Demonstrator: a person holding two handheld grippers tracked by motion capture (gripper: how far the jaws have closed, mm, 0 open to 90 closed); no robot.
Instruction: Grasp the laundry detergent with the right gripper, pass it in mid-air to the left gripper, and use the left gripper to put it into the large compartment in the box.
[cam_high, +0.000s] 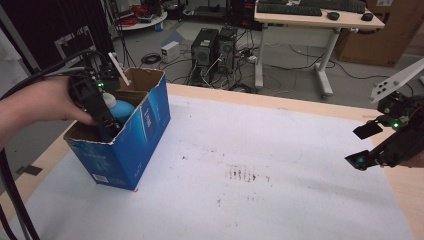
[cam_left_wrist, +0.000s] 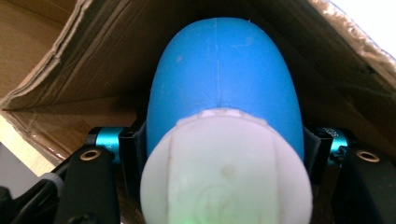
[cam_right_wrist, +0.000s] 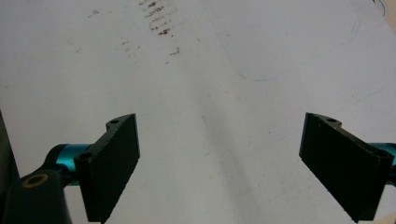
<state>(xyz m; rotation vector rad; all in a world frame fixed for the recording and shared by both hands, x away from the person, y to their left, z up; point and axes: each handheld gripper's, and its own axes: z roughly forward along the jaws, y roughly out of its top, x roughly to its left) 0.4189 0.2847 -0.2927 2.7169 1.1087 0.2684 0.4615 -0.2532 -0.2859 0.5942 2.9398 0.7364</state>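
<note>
High view, left gripper inside blue cardboard box at left, jaws flanking blue bottle, contact unclear, right gripper spread wide over white table cover.

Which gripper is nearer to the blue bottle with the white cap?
Left. The left gripper is down inside the blue cardboard box, its jaws on either side of the blue bottle. The right gripper hangs open over the white table cover, far across the table.
</note>
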